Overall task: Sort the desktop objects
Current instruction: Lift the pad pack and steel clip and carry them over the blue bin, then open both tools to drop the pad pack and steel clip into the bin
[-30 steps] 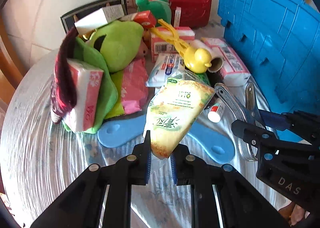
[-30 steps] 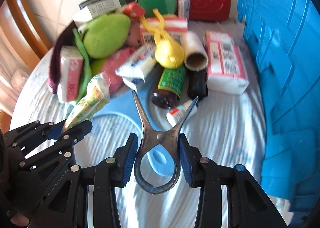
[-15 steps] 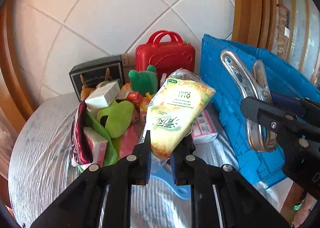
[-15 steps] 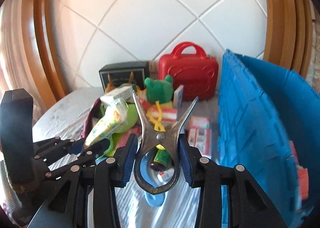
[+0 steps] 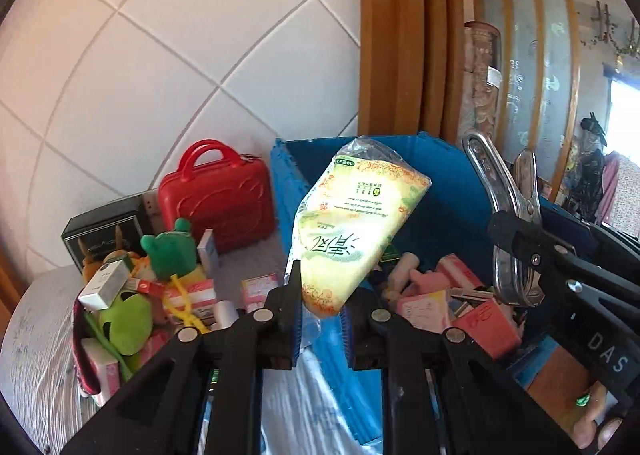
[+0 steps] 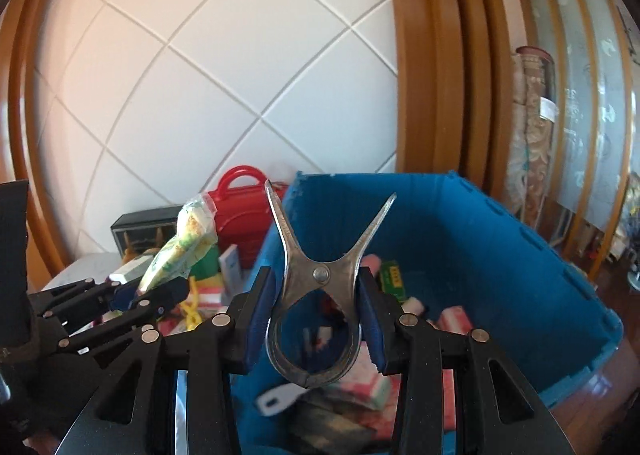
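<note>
My left gripper is shut on a yellow-green tissue pack and holds it in the air over the near wall of the blue crate. My right gripper is shut on a large metal clip and holds it above the inside of the blue crate. The clip also shows in the left wrist view, and the tissue pack shows in the right wrist view. The crate holds several pink boxes and other small items.
On the round table left of the crate lie a red case, a dark box, a green frog plush, a lime plush, a white box and a yellow toy. A tiled wall stands behind.
Both grippers have risen from the table and moved right with their loads; they now hang over the blue crate, whose inside has come into view.
</note>
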The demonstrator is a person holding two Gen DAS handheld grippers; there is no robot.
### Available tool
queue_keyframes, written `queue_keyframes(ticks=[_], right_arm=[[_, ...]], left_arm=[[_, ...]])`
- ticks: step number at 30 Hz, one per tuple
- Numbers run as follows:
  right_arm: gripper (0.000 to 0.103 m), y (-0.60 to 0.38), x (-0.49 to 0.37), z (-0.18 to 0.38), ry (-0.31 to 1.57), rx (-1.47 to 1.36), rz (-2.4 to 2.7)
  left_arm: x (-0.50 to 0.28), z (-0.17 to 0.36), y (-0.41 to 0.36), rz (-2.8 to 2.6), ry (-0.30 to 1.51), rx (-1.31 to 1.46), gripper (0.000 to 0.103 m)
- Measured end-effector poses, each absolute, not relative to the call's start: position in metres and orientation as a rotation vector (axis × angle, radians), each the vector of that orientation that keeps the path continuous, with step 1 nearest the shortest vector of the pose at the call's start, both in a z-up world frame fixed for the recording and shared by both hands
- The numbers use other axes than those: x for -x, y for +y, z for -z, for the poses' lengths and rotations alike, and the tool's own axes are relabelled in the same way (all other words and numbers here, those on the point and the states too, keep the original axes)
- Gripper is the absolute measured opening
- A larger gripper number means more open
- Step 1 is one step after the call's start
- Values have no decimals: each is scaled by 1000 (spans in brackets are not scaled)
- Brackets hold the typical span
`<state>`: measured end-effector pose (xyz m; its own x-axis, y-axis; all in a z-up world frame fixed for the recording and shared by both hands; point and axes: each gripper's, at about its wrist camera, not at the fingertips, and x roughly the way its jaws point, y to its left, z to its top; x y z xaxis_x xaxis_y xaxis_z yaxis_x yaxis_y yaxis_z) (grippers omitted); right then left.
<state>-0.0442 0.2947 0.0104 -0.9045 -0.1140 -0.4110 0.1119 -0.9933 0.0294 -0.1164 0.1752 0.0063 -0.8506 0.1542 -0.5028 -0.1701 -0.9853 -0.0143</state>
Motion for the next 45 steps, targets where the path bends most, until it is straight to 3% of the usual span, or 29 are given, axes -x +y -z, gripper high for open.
queue_keyframes(ticks=[11,21,25,27,29,31,32,33,35,45], right_arm=[[40,397,51,12,-75,-742,3069],[37,428,65,26,-62,-790,3099],[38,434,63,28,-91,-785,3107],[49,437,63,28,-97,-788,3116],[58,438,60,28,-98,-786,3123],[78,441,55,27,-99,-777,3139],[91,443,51,26,-103,-768,3148],[97,445,48,24,-105,-758,3165],[103,450,40,20,-114,-732,3186],[103,446,17,4,-78,-707,3198]], left_arm=[[141,8,278,-2773,174,856,15],[156,28,299,-2756,210,949,16],[156,28,301,-2765,215,955,23],[155,28,302,-2760,217,970,27],[153,26,301,-2768,213,957,48],[148,23,300,-2777,204,928,67],[145,22,300,-2787,206,914,68],[143,21,299,-2784,205,909,68],[142,21,299,-2769,195,919,68],[119,16,282,-2757,129,866,68]])
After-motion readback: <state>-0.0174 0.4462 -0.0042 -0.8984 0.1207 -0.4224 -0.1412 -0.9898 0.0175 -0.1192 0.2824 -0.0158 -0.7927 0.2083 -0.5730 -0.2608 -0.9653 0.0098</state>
